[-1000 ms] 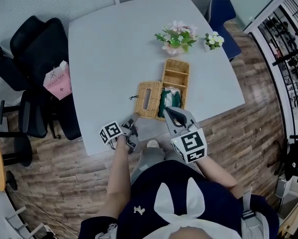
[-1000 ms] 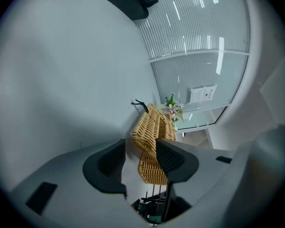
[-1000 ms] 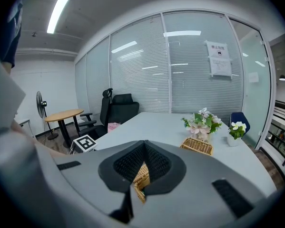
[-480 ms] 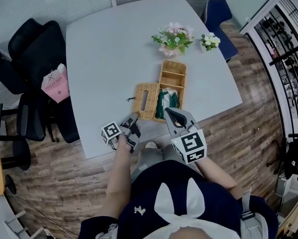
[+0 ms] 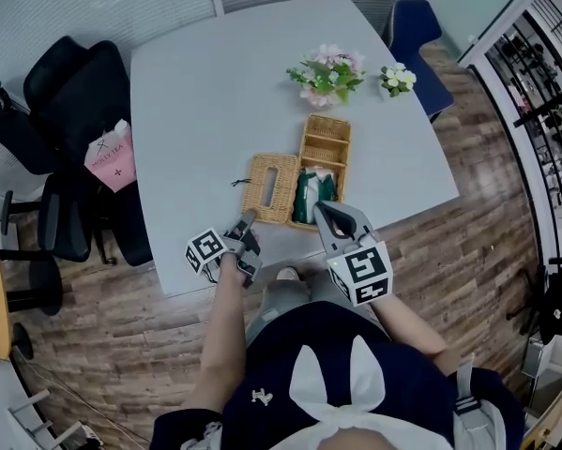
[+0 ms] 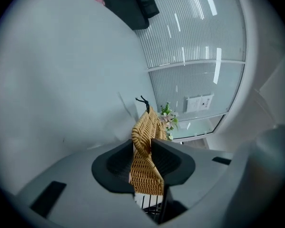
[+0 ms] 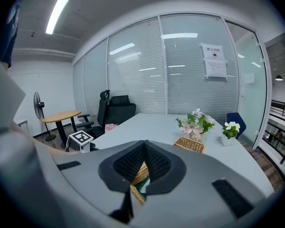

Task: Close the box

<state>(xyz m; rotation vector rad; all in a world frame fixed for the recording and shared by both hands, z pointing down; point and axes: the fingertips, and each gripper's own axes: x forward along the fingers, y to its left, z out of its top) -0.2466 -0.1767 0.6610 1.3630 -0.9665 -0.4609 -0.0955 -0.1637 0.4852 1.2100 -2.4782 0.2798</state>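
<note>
Grey table (image 5: 215, 92), left claw (image 5: 247, 219) just closing onto the wicker lid (image 5: 269, 188)

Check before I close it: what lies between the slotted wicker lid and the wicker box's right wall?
A dark green item lies inside the woven wicker box, seen in the head view.

Bright even daylight, ceiling strip light (image 7: 55, 13) glaring, fisheye-warped dark corners, soft shadows.

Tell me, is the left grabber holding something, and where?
Yes. The left gripper has fingers that have just been closing, and they pinch the wicker lid by its near edge. The right gripper holds nothing.
</note>
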